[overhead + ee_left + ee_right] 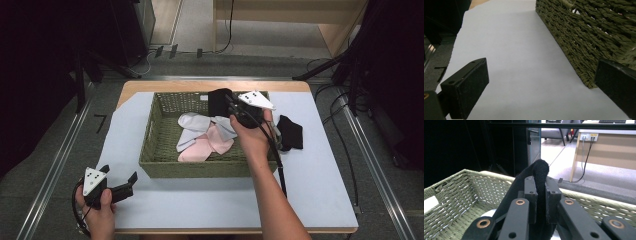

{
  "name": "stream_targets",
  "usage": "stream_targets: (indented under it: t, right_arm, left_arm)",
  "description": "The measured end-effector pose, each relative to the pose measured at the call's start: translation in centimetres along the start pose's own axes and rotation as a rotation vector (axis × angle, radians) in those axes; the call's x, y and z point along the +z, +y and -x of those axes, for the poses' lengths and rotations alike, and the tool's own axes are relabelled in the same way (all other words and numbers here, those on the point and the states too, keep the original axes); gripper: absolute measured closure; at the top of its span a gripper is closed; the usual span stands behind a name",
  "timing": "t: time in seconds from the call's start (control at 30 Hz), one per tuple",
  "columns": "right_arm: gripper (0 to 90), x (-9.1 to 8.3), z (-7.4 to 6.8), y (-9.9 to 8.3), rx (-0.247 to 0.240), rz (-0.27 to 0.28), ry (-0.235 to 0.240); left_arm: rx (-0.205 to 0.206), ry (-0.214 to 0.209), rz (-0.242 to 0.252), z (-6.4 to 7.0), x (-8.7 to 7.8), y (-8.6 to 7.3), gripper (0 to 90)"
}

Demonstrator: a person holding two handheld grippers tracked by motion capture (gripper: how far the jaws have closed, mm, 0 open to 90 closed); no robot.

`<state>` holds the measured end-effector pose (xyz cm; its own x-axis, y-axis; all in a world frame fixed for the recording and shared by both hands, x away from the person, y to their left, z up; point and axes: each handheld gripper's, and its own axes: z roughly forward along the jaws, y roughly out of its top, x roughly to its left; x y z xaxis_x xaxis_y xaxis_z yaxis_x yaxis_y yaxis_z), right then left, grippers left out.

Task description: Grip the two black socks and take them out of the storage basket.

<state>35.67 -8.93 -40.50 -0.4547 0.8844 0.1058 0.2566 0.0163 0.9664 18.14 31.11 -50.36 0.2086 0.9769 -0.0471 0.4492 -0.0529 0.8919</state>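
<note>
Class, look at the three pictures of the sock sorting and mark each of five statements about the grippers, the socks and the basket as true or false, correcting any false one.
1. The right gripper is shut on a black sock. True.
2. The left gripper holds a pink sock. False: it is open and holds nothing, beside the basket.
3. Pink socks and white socks lie in the basket. True.
4. The basket is made of clear plastic. False: it is woven and green.
5. Another black sock lies on the table, right of the basket. True.
</note>
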Motion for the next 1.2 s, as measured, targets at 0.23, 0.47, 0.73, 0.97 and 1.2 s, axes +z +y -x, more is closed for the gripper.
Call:
stream_targets:
  t: [0.23, 0.47, 0.73, 0.97, 1.2]
  right_arm:
    - [84.2, -1.8, 2.0, 0.5, 0.030, 0.050, -0.033]
    - [84.2, -3.7, 4.2, 1.2, 0.032, 0.115, -0.081]
    - [84.1, -5.6, 6.8, 1.6, 0.037, 0.169, -0.145]
    - [84.2, -7.2, 8.9, 1.8, 0.048, 0.194, -0.192]
    - [84.1, -9.1, 11.4, 1.4, 0.069, 0.200, -0.256]
  left_arm:
    - [-0.002, -0.001, 0.005, 0.0, 0.0, 0.0, 0.6]
    - [-0.002, -0.001, 0.007, 0.0, 0.0, 0.0, 0.7]
    - [-0.001, 0.000, 0.009, 0.0, 0.0, 0.0, 0.7]
    - [0.002, 0.000, 0.010, 0.1, 0.0, 0.0, 0.7]
    - [0.004, 0.001, 0.012, 0.1, 0.0, -0.1, 0.7]
